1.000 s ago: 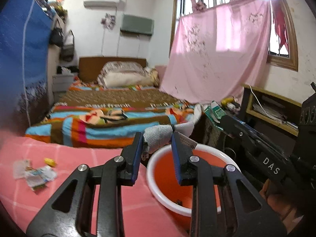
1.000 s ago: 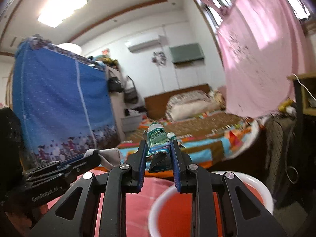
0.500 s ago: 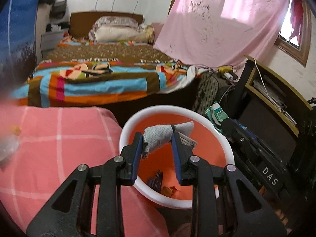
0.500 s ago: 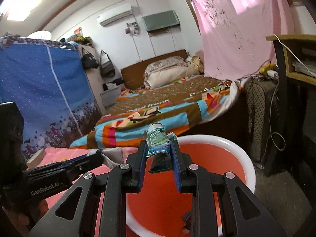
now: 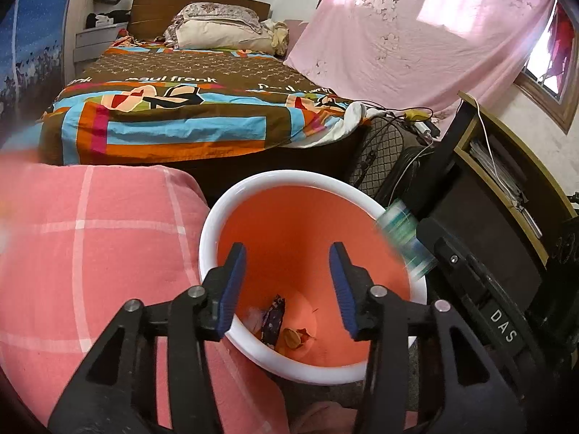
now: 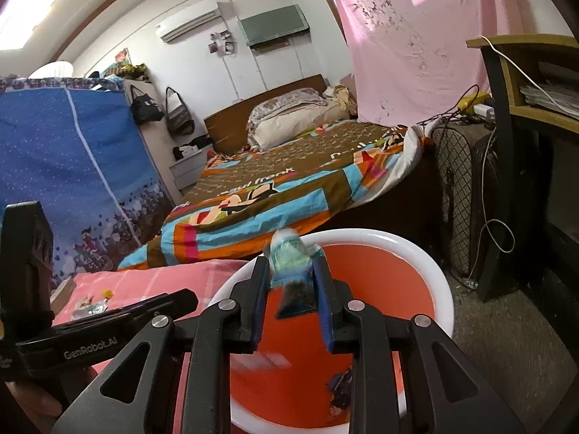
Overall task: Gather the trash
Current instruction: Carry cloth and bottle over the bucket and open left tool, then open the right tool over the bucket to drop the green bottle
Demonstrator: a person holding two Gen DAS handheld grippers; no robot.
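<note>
The right gripper [image 6: 292, 298] is clamped on a crumpled green-and-white wrapper [image 6: 291, 266] directly above the orange bucket [image 6: 439, 282], its long axis upright (blurred here). The left gripper [image 5: 287, 285], nearer the rim, has just opened; nothing sits between its jaws.

Wrappers [image 6: 92, 305] on pink checked bedspread [image 5: 90, 253]

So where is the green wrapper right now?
The green wrapper is pinched in the right gripper, just above the orange bin; the left wrist view shows it at the bin's right rim.
</note>
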